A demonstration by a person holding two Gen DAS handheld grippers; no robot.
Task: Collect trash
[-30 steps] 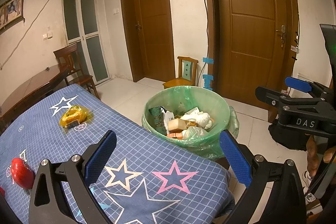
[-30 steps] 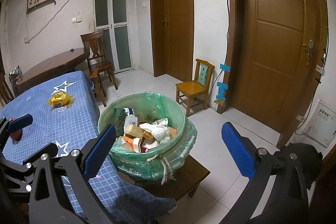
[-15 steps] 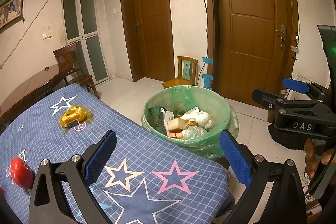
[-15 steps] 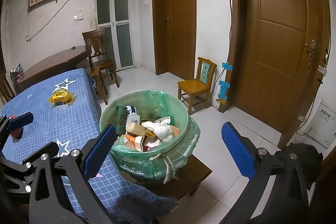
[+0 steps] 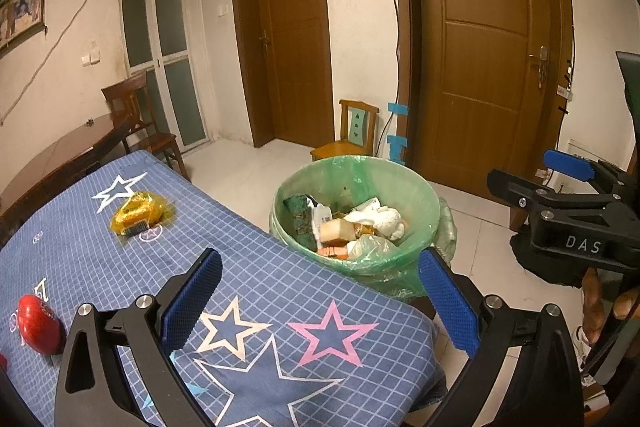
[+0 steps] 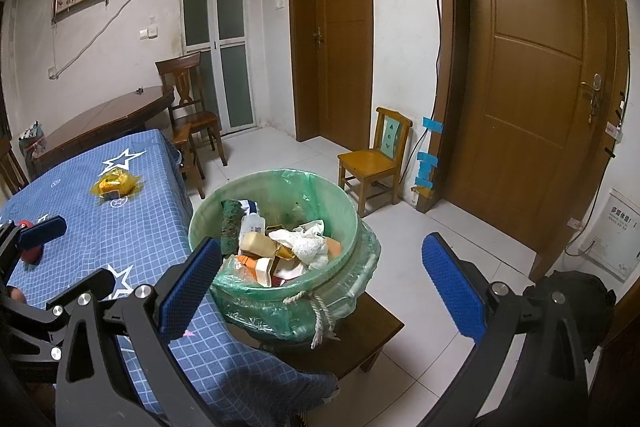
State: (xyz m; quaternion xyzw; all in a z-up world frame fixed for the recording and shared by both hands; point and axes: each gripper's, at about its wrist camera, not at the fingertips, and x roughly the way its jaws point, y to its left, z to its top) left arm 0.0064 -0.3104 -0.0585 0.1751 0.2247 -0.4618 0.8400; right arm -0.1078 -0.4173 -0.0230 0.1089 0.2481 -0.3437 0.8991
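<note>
A green-lined trash bin (image 5: 416, 195) (image 6: 340, 211) holding several pieces of trash stands on a low wooden stool beside the blue star-patterned table (image 5: 256, 291) (image 6: 132, 227). A yellow wrapper (image 5: 138, 213) (image 6: 116, 185) lies on the table's far part. A red object (image 5: 40, 323) lies at its left edge; in the right wrist view (image 6: 30, 255) it is partly hidden. My left gripper (image 5: 320, 301) is open and empty above the table's near end. My right gripper (image 6: 322, 283) is open and empty, hovering before the bin.
A small yellow chair (image 6: 376, 155) stands by the wall next to brown doors (image 6: 532, 67). A dark wooden table (image 6: 104, 123) and chair (image 6: 188, 107) stand behind the blue table. A black bag (image 6: 572, 307) lies on the tiled floor at right.
Both grippers have drifted slightly; the right wrist view has shifted a little rightward relative to the bin. Both grippers stay open and empty.
</note>
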